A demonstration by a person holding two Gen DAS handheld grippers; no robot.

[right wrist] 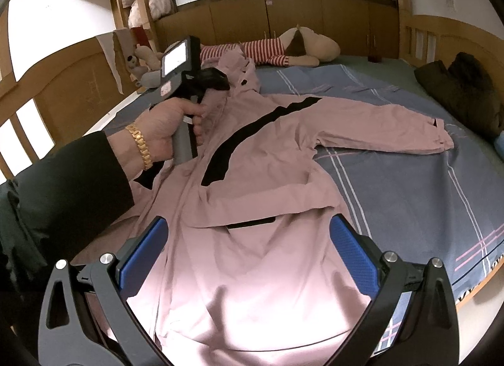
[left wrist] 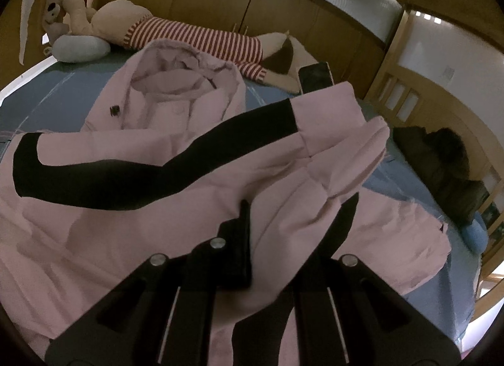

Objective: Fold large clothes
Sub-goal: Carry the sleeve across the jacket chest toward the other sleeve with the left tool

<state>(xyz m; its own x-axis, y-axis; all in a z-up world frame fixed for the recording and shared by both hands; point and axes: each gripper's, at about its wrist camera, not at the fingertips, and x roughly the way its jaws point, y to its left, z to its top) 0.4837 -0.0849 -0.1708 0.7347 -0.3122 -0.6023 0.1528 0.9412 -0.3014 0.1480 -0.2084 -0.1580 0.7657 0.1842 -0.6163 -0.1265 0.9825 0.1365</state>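
Observation:
A large pink hooded jacket (right wrist: pixel 267 158) with a black stripe lies spread on the bed, hood toward the far wall. In the left wrist view my left gripper (left wrist: pixel 299 205) is shut on a fold of the jacket's sleeve (left wrist: pixel 330 133), which is lifted and folded over the jacket body (left wrist: pixel 94 240). The left gripper's handle (right wrist: pixel 186 89) shows in the right wrist view, held by a hand above the jacket's left side. My right gripper (right wrist: pixel 249 233) is open and empty, its blue pads (right wrist: pixel 352 256) spread above the jacket's lower part. The other sleeve (right wrist: pixel 393 126) lies stretched out to the right.
The bed has a blue striped sheet (right wrist: pixel 409 193). A stuffed toy in a red striped shirt (right wrist: pixel 283 48) and a grey pillow (left wrist: pixel 78 48) lie at the head. A dark garment (right wrist: pixel 463 89) lies at the right edge. Wooden rails (right wrist: pixel 422 38) surround the bed.

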